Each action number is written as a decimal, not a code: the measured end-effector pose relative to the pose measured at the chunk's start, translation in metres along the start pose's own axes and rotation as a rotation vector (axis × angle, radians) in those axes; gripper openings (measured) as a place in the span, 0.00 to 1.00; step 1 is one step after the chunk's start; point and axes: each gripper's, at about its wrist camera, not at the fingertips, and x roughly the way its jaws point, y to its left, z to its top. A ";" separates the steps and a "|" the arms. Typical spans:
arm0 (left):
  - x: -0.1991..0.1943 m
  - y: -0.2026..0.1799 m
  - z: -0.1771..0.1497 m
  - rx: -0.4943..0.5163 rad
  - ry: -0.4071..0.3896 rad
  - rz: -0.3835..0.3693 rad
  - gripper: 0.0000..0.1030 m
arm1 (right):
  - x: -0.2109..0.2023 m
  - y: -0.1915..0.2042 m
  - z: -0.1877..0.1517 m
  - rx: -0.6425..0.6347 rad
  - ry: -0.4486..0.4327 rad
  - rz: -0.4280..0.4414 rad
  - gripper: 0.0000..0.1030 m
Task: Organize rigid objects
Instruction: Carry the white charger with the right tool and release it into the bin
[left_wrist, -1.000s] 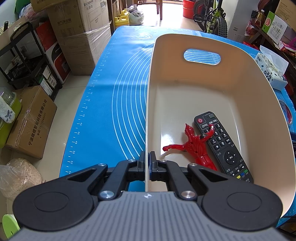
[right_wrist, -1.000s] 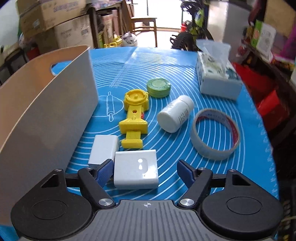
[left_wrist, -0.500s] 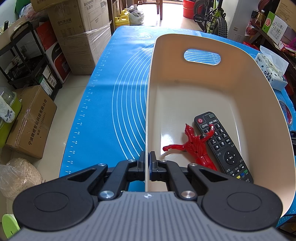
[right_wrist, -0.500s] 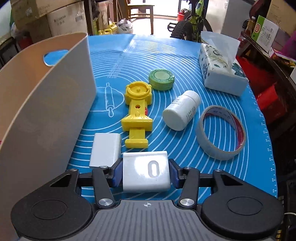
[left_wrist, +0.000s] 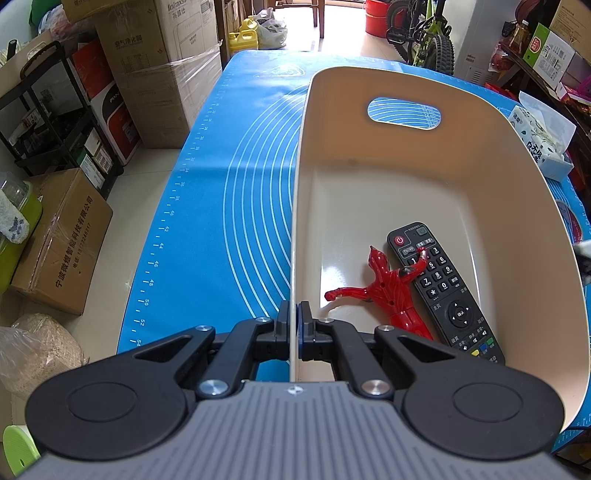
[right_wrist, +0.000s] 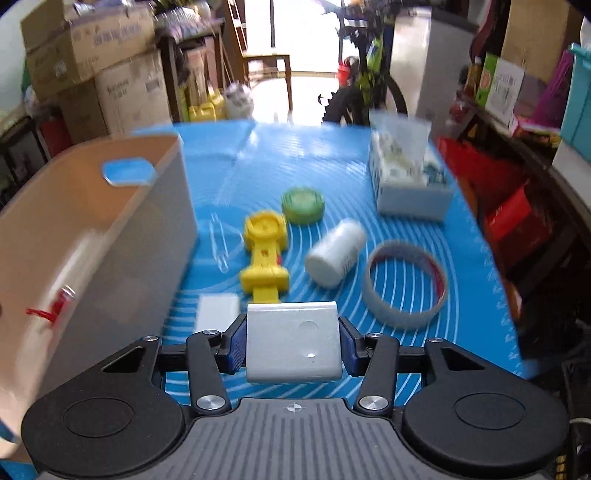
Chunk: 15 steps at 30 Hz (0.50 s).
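Right wrist view: the right gripper (right_wrist: 293, 344) clamps a white box (right_wrist: 293, 341) above the blue mat (right_wrist: 266, 162). The left gripper (left_wrist: 294, 325) pinches the beige bin (left_wrist: 461, 147) wall; a remote (left_wrist: 445, 291) lies inside.

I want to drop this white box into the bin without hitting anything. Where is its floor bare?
The bin floor is bare across its far half, between the handle-hole end and the remote. The near right is crowded: the red figure lies against the remote. The right gripper holds the white box; the left gripper clamps the bin's near left wall.
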 end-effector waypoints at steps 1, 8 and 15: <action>0.000 0.000 0.000 0.000 0.000 0.000 0.04 | -0.008 0.002 0.004 -0.003 -0.024 0.007 0.53; 0.000 -0.001 0.000 0.002 0.000 0.001 0.04 | -0.059 0.038 0.042 -0.075 -0.166 0.108 0.53; 0.000 -0.001 0.000 0.003 0.000 0.002 0.04 | -0.066 0.092 0.065 -0.168 -0.200 0.219 0.53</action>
